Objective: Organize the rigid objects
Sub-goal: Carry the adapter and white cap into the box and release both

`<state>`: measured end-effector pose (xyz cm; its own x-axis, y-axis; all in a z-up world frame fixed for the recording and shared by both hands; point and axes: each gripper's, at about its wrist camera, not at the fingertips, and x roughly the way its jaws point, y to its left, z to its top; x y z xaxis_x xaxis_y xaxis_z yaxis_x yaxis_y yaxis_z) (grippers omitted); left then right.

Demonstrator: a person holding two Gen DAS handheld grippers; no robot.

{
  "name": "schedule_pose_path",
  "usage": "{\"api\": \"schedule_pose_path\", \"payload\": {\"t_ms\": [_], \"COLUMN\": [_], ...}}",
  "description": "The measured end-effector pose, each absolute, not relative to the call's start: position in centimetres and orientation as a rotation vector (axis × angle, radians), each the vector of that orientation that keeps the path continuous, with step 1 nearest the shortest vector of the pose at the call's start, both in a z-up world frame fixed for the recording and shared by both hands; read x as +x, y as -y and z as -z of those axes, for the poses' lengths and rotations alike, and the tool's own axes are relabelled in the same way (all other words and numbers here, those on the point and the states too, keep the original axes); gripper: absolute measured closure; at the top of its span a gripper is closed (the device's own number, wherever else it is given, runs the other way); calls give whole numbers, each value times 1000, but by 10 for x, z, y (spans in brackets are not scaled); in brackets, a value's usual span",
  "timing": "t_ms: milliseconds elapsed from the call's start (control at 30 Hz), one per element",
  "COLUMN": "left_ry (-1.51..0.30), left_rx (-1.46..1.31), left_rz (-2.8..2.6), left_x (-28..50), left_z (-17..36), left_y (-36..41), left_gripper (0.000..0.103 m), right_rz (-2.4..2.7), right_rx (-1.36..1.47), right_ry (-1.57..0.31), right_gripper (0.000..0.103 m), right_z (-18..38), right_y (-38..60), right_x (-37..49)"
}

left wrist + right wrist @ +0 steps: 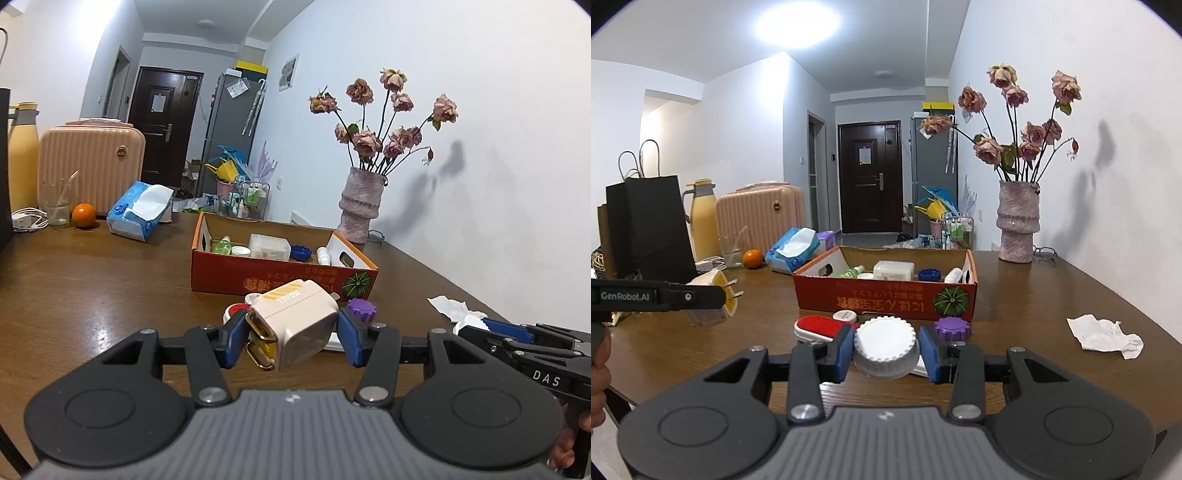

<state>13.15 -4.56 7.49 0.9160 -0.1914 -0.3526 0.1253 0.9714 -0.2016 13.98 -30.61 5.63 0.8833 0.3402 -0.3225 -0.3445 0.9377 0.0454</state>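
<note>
My left gripper (pixel 291 334) is shut on a cream plug charger (pixel 295 321) with gold prongs, held above the table in front of the orange cardboard box (pixel 258 275). It also shows in the right wrist view (pixel 713 295). My right gripper (pixel 886 350) is shut on a white ribbed lid (pixel 886 347), held near the box (pixel 886 301). The box holds a small bottle (pixel 851 272), a clear case (pixel 894 270), a blue lid (pixel 929 274) and a white bottle (pixel 953 275). On the table lie a purple lid (pixel 953 328), a red-and-white lint brush (pixel 822 328) and a small white lid (pixel 845 315).
A vase of dried roses (pixel 1015 221) stands at the back right. A crumpled tissue (pixel 1104 334) lies on the right. At the back left are a tissue pack (pixel 794 251), an orange (pixel 752 258), a glass (pixel 733 251), a pink suitcase (pixel 761 218), a yellow flask (pixel 701 221) and a black bag (pixel 650 229).
</note>
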Motion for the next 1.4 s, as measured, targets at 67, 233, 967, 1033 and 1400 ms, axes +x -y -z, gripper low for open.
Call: {"api": "schedule_pose_path", "payload": {"t_ms": [67,233,967,1033,1400], "left_ry": [-378,-376,-773,-724,-666], "left_rx": [-160,-101,-109,-98,-112], "left_rz": [167,187,306,302,256], "left_x": [144,193,522,524,526], "left_z": [-76,-87,-29,-29,-50], "left_y": [44,38,10,9,-1], "left_gripper": [51,51,48,41,26], "right_rz": [-359,-405,-380,-370,-367], "right_rx": [-15,-6,-7,-4,-13], "right_ry": [-337,-338,-750,-754,-707], "right_gripper": [65,65,64,62,45], "right_z": [-57,-67,-17,-11,-24], "right_y": [305,302,250,247,249], "right_x": [149,193,566,575,577]}}
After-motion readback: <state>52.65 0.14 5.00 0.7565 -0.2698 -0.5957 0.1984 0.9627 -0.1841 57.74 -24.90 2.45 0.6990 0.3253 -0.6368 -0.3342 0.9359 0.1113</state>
